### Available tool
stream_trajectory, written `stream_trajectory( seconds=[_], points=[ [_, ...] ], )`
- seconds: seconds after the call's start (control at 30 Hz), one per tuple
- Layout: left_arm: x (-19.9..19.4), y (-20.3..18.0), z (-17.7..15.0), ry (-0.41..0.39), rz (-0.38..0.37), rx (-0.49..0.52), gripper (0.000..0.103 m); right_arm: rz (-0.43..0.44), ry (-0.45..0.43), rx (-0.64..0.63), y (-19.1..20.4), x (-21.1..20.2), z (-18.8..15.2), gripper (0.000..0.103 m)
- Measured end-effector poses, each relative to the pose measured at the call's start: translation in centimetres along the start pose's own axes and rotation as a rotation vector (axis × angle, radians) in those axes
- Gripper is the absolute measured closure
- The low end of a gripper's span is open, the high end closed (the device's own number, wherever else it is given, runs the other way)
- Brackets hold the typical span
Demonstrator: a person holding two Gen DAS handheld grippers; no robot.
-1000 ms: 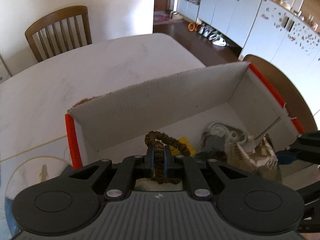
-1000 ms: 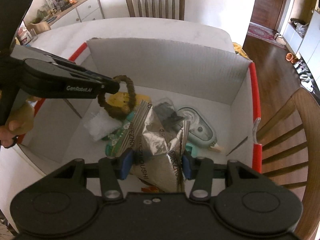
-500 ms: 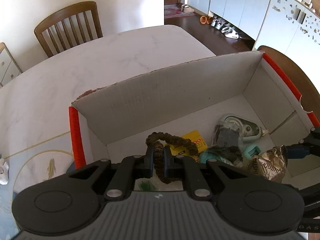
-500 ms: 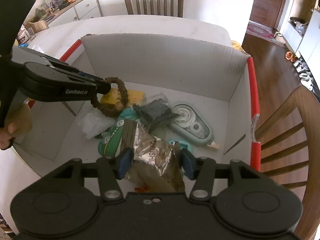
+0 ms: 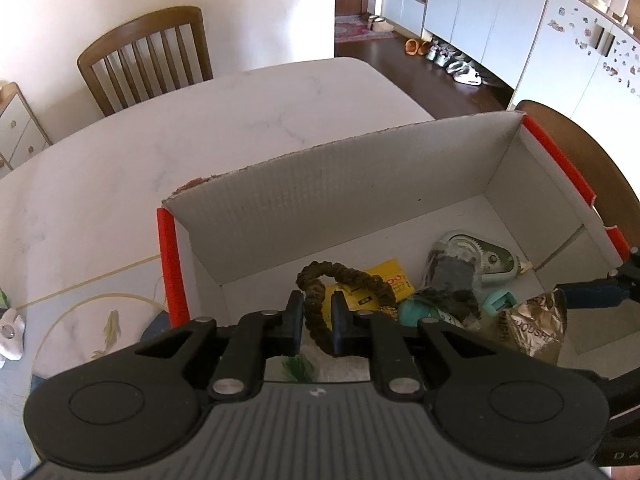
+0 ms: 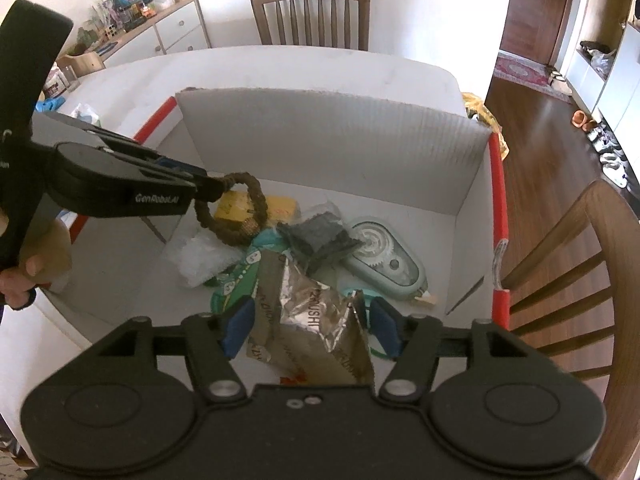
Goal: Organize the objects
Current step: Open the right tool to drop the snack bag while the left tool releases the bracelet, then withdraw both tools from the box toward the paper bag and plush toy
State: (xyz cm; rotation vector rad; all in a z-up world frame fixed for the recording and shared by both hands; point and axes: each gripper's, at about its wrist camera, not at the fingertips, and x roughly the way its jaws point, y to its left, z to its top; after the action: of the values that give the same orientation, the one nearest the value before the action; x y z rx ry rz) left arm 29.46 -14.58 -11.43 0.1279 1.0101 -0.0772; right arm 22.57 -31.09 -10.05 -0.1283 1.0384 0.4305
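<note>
A white cardboard box with red edges stands on the white table. My left gripper is shut on a brown bead bracelet and holds it low inside the box. My right gripper is open, its jaws standing either side of a silver foil snack bag that lies in the box. A mint correction-tape dispenser, a yellow card, a dark pouch and a clear plastic bag also lie inside.
Wooden chairs stand at the table's far side and at the box's right. A sideboard with clutter is at the back left. White cabinets and shoes line the far wall.
My right gripper has opened and the foil bag has dropped into the box. My left gripper has lowered the bracelet further into the box, still gripping it.
</note>
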Motion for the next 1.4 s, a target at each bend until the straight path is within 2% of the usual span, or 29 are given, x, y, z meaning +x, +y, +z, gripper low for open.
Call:
stream_trajectory(
  seconds=[0.1, 0.2, 0.23, 0.27, 0.73, 0.87, 1.13, 1.4],
  points=[
    [-0.6, 0.0, -0.1, -0.011, 0.001, 0.001, 0.083, 0.002, -0.014, -0.002, 0.1, -0.8, 0.0, 0.039],
    [-1.5, -0.1, -0.3, -0.037, 0.008, 0.000, 0.059, -0.003, -0.032, 0.001, 0.2, -1.6, 0.0, 0.035],
    [-1.8, 0.0, -0.3, -0.051, 0.008, -0.002, 0.043, 0.000, -0.036, 0.002, 0.2, -1.9, -0.1, 0.036],
    [-2.3, -0.1, -0.4, -0.068, 0.007, -0.004, 0.037, 0.002, -0.041, 0.003, 0.2, -2.2, -0.1, 0.035],
    [-7.6, 1.6, -2.0, -0.168, -0.035, -0.044, 0.033, 0.045, -0.144, 0.056, 0.6, -6.6, -0.3, 0.027],
    [-9.6, 2.9, -2.8, -0.204, -0.049, -0.060, 0.025, 0.052, -0.185, 0.070, 1.6, -7.6, -0.2, 0.023],
    [-12.5, 6.9, -5.3, -0.259, -0.070, -0.070, 0.017, 0.067, -0.234, 0.086, 5.6, -8.1, 0.5, 0.011],
    [-13.8, 12.1, -7.2, -0.267, -0.061, -0.049, 0.014, 0.090, -0.231, 0.104, 11.0, -6.9, 1.8, 0.009]
  ],
)
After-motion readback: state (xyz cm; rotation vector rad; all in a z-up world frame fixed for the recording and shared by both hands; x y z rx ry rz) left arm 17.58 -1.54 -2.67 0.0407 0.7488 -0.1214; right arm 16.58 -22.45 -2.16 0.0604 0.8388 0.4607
